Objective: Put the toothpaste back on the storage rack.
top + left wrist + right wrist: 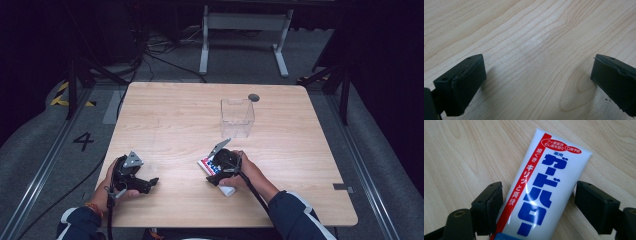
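White toothpaste tube (544, 192), red side stripe and blue Japanese lettering, lies flat on the pale wood table (175, 115) between the jaws of the right tongs (537, 202). Jaws spread wide; left jaw just beside or touching the red edge, right jaw with a small gap; not clamped. Tube's crimped end points away from the tongs. Left tongs (536, 77): jaws wide apart, nothing between them but bare table, resting low, well apart from the tube. Clear plastic box (237, 117) stands beyond the right tongs, farther up the table.
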Demonstrator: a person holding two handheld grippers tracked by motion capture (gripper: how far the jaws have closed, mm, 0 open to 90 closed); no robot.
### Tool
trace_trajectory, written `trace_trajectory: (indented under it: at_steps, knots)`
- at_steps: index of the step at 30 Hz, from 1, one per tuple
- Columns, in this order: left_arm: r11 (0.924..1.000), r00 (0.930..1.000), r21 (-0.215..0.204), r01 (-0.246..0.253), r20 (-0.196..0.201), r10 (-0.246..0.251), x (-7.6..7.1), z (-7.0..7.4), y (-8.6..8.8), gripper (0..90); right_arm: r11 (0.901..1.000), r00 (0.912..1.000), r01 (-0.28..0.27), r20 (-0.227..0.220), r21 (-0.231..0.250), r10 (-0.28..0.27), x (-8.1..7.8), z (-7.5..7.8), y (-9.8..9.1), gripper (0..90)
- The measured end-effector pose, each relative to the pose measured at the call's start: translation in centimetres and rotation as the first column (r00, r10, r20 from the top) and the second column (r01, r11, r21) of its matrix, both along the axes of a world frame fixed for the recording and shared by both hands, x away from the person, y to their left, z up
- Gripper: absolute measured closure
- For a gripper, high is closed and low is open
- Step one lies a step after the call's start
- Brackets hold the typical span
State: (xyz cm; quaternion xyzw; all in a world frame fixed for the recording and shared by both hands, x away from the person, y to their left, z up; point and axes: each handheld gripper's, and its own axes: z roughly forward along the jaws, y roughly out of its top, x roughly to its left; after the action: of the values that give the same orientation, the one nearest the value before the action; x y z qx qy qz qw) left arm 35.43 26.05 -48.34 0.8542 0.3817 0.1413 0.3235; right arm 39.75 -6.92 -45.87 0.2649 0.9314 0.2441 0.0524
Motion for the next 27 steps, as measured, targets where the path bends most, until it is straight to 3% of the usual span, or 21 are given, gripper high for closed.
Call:
trace_trajectory:
  at_steps: [5, 13, 20, 27]
  knots:
    - [1.0, 1.0, -0.001, -0.002, -0.001, 0.002, 0.0, 0.0, 0.0, 0.6, 0.9994, 0.9999, 0.01, 0.014, -0.035, -0.009, 0.3, 0.1, 0.6, 26.3]
    - [1.0, 1.0, -0.001, -0.003, -0.001, 0.003, 0.0, 0.0, 0.0, 0.7, 0.9948, 0.9992, -0.04, -0.012, -0.093, 0.039, 0.4, 0.8, 1.4, 45.9]
    - [1.0, 1.0, -0.003, -0.001, 0.0, 0.001, 0.0, 0.0, 0.0, 0.7, 0.995, 0.9989, -0.047, -0.002, -0.089, 0.047, 0.4, 1.0, 1.2, 54.4]
    - [1.0, 1.0, -0.003, -0.001, 0.0, 0.001, 0.0, 0.0, 0.0, 0.7, 0.9979, 0.9988, -0.048, -0.007, -0.044, 0.048, 0.1, 1.5, 0.1, 63.3]
